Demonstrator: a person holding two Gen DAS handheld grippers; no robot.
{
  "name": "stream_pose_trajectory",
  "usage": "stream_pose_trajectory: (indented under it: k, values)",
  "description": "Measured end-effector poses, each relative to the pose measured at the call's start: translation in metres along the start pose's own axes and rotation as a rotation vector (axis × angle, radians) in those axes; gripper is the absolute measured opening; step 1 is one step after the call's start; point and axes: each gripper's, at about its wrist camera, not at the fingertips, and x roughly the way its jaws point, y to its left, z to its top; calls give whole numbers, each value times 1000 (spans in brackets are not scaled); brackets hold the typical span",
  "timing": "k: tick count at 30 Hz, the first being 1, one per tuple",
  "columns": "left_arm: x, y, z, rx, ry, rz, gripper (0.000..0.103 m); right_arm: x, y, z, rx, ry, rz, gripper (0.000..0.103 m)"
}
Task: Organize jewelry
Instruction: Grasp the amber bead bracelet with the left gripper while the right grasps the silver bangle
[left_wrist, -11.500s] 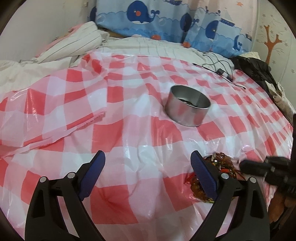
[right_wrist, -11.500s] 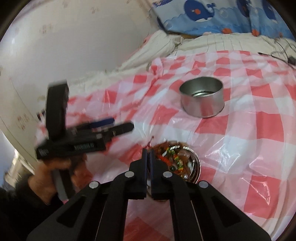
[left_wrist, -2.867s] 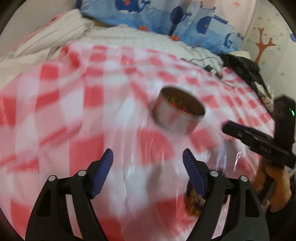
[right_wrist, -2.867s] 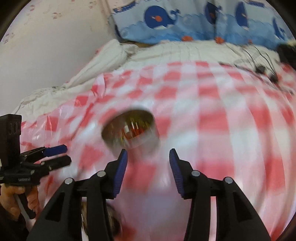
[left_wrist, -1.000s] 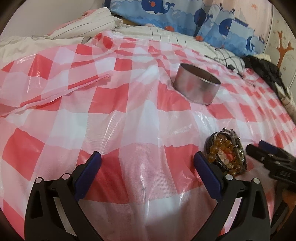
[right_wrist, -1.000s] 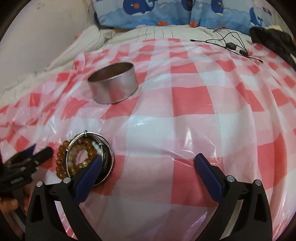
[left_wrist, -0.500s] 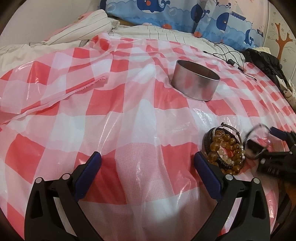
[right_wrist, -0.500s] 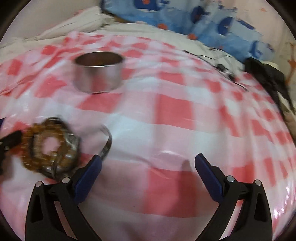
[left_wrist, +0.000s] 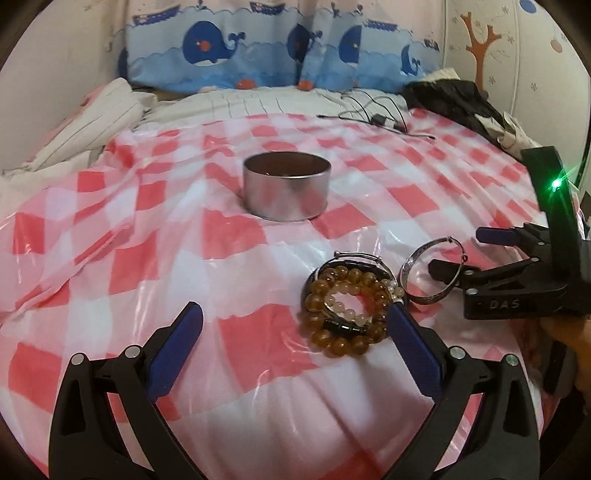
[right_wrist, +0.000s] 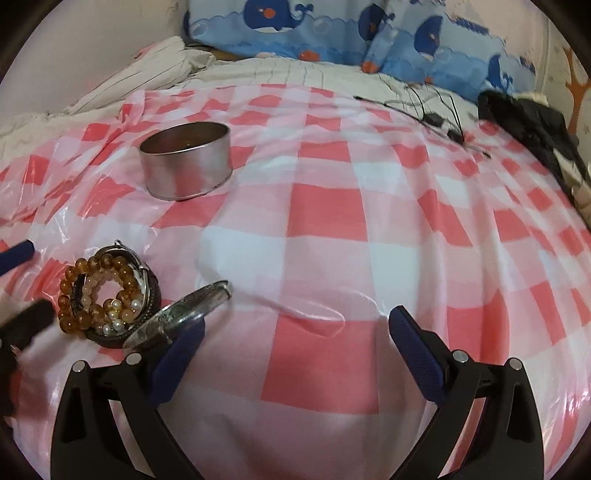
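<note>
So the silver bangle (left_wrist: 432, 271) has come off the pile since half a second ago: it's tipped up on edge now, hooked over the left finger of my right gripper (right_wrist: 295, 350), which is spread wide with nothing pinched between the pads. My left gripper (left_wrist: 291, 339) is wide open too, holding nothing, parked just in front of the bracelet pile (left_wrist: 349, 304). That stack of amber beads, pearls and a dark band sits on the checked plastic sheet (left_wrist: 147, 258), touching the bangle. Farther back, well apart, is the round metal tin (left_wrist: 286, 190), open top up. From my right gripper the tin lies ahead and left, so I reckon the bangle has to travel that way, ring kept roughly level.
</note>
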Motion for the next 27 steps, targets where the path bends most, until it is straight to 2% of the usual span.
stream_pose_trajectory:
  k: [5,7,9,11,14,16,17,18,20,21,22,24,25,27]
  values:
    - [12,5,8,-19,46,-48,95,-18,-11,-18,34,25,21,96]
    - [15,7,8,-26,55,-73,89,-28,-15,-21,48,1,47,96]
    - [17,7,7,-27,60,-87,85,-37,-15,-17,62,-52,105,96]
    - [19,6,7,-25,61,-108,81,-37,-10,-12,53,-65,132,96]
    - [20,5,8,-22,65,-122,78,-23,6,-1,-18,-19,144,95]
    - [21,4,9,-21,64,-131,72,-11,12,3,-38,13,154,87]
    - [21,3,9,-20,60,-131,70,-6,14,3,-41,29,157,75]
    - [20,3,9,-16,58,-134,64,0,16,3,-45,45,159,63]
    - [22,1,9,-11,63,-127,49,4,17,0,-53,43,162,56]
    - [23,1,9,-9,71,-130,33,4,19,-1,-59,40,170,49]
    - [24,0,8,-4,79,-138,25,3,19,-2,-64,36,175,44]
    - [22,-2,8,6,70,-115,14,2,19,-4,-63,24,180,29]
    - [21,-2,8,7,66,-111,10,1,16,-4,-53,18,180,25]
    - [15,0,8,-1,40,-125,10,1,7,-5,0,8,207,12]
